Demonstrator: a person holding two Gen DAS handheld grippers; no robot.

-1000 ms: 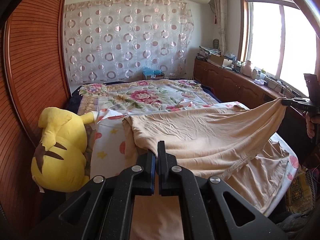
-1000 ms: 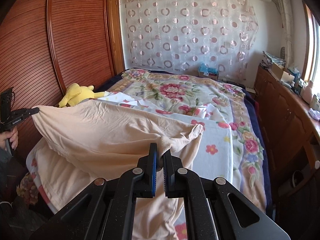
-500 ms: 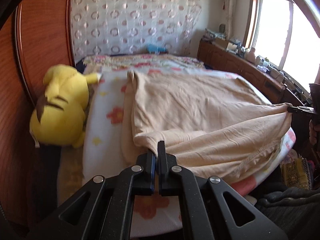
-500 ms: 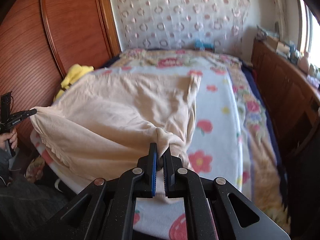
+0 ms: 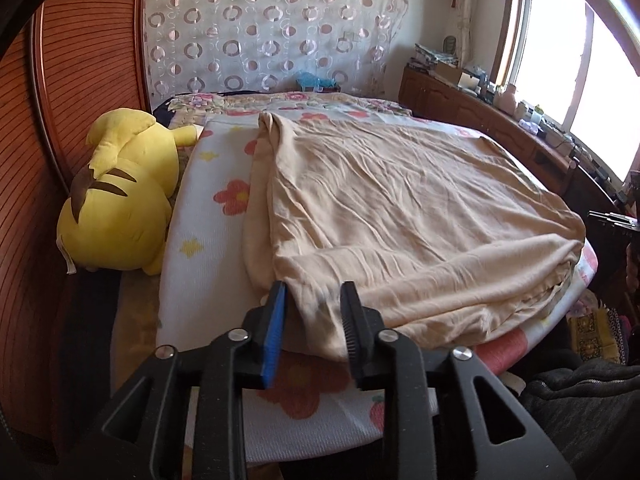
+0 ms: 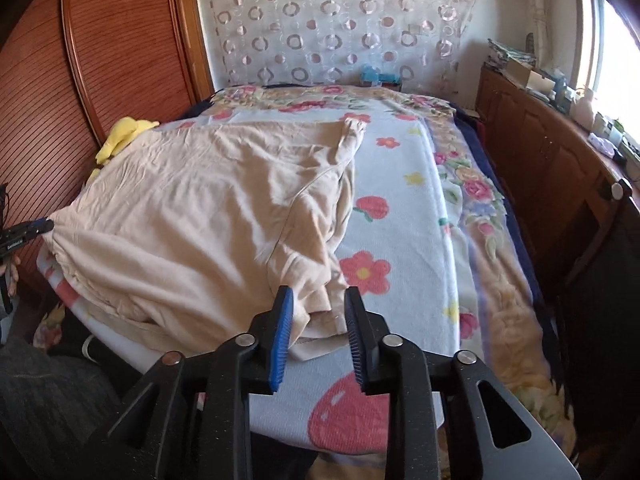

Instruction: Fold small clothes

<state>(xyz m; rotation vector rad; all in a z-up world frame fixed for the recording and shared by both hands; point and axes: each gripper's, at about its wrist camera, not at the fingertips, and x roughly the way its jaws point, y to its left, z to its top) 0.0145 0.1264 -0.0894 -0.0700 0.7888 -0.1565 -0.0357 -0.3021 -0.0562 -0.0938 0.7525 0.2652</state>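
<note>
A beige garment [image 5: 400,208] lies folded over on itself on the flowered blanket [image 5: 208,208] of the bed. My left gripper [image 5: 314,292] hovers at its near left corner. Its jaws are opening, and the loose cloth corner sits between them without being pinched. My right gripper [image 6: 319,294] is at the garment's [image 6: 208,208] near right corner. Its jaws are opening too, with the hem lying slack between them. Each gripper shows at the edge of the other's view: the right gripper [image 5: 612,216] and the left gripper [image 6: 36,226].
A yellow plush toy [image 5: 120,200] lies on the bed's left side against the wooden wardrobe [image 5: 32,160]. A long wooden cabinet [image 6: 540,148] with clutter on top runs under the window on the right. The person's dark clothing [image 5: 580,400] is at the bed's near edge.
Both grippers came down with the raised garment edge and laid it on the bed. The cloth now rests flat, and both pairs of jaws have parted from shut.
</note>
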